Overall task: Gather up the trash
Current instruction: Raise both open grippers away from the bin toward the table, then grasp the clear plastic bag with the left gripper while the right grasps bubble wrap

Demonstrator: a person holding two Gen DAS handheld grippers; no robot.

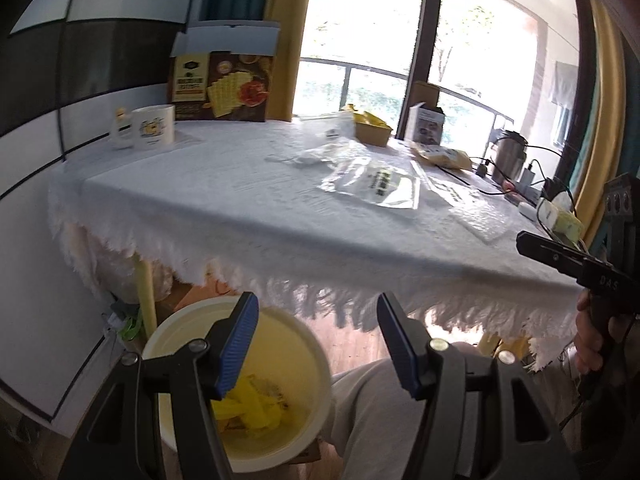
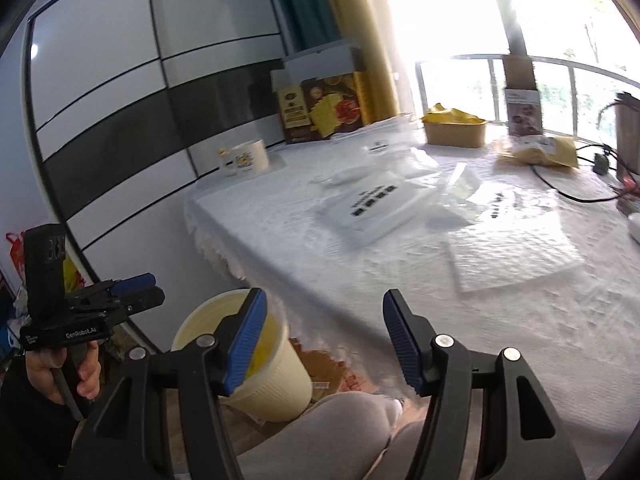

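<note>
We saw a table under a white fringed tablecloth (image 1: pixel 224 208), pushed against a wall of white and dark panels (image 2: pixel 132 92). At its far corner stood a brown cracker box (image 1: pixel 222 86) with its top flaps open, and near it — close to the wall — a white mug (image 1: pixel 154 126) with a yellow print. A steel kettle (image 1: pixel 508 156) sat at the other end, black cables (image 2: pixel 560 184) trailing beside it. Behind hung yellow curtains (image 1: pixel 284 40), and the window (image 1: pixel 360 20) was bright — a balcony railing (image 2: pixel 520 80) showed outside.
</note>
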